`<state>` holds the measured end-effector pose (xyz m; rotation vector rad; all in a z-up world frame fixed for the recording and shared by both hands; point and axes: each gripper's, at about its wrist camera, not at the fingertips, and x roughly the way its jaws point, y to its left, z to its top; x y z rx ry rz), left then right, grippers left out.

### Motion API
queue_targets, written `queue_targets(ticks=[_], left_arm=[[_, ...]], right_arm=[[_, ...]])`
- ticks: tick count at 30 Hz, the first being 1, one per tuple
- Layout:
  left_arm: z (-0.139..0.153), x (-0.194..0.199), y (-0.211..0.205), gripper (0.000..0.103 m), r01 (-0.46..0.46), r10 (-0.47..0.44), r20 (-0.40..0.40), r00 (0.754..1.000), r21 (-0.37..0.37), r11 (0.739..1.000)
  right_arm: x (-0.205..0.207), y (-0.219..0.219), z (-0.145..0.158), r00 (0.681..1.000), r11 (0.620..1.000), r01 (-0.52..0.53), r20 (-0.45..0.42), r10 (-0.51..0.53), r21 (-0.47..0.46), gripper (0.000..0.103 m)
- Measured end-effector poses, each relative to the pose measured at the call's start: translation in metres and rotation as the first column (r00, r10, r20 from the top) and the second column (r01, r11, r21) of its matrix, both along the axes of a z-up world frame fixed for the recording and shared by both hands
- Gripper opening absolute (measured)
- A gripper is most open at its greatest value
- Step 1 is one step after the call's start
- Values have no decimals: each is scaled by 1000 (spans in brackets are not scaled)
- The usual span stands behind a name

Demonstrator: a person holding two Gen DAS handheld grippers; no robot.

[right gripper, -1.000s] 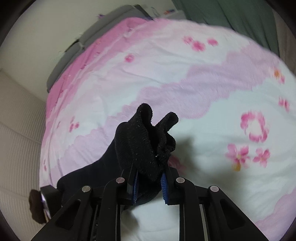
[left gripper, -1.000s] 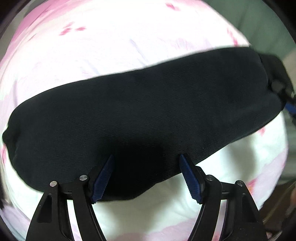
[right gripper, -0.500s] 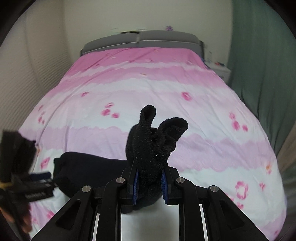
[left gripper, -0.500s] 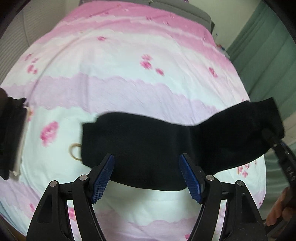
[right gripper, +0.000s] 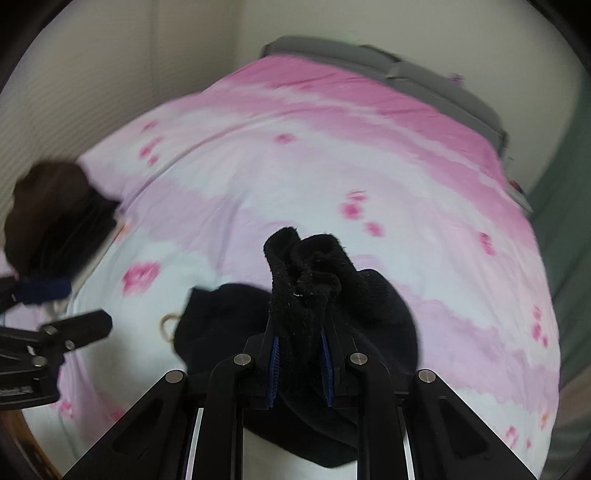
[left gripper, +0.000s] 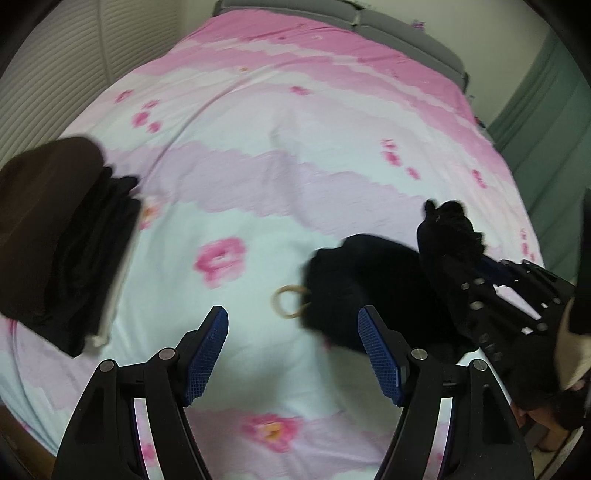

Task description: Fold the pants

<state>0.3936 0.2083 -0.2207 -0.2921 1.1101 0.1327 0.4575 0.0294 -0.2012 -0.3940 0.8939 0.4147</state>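
Note:
The black pants [left gripper: 354, 288] hang bunched over the pink flowered bed, held up at the right. My right gripper [right gripper: 300, 350] is shut on a gathered end of the pants [right gripper: 306, 269], which sticks up between its blue pads. In the left wrist view the right gripper [left gripper: 476, 269] shows at the right with that bunch on top. My left gripper [left gripper: 293, 354] is open and empty, above the bedspread, just left of the hanging pants.
A stack of folded dark clothes [left gripper: 55, 236] lies at the bed's left edge; it also shows in the right wrist view [right gripper: 51, 218]. A tan ring [left gripper: 288, 301] lies on the bedspread [left gripper: 258, 155] beside the pants. A grey headboard [left gripper: 406, 29] is at the far end.
The pants went from spread across the left gripper's view to a bunched mass at the right. My left gripper pulled back and up from them. The right gripper kept its hold and lifted.

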Motion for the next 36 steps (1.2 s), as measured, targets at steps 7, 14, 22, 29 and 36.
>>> queue_targets(ticks=[7,14,22,29,36], left_arm=[[-18,-22,38,72,-66,66,-48,997,-10,998],[-24,-28,51,72,-88,89,-66,994,9,996],[-8,-24,42,79,-64,63,-30,998,-13,998],[-13,2,11,90,-35,30,-25,999,-198,980],[-50,48,-19,90,-105,65,-116,991,-381,919]], right_arm=[[-11,63,-53,989,986,-134,-78,126,-98,20],[-7,81,-83,971,979,-171,-187,149,-109,41],[-38,52,-20,968,980,-153,-182,176,130,60],[-37,-53,21,990,974,123,-86,-109,191,75],[-29,-144,-16,913,907,386,-213,-349,167,75]])
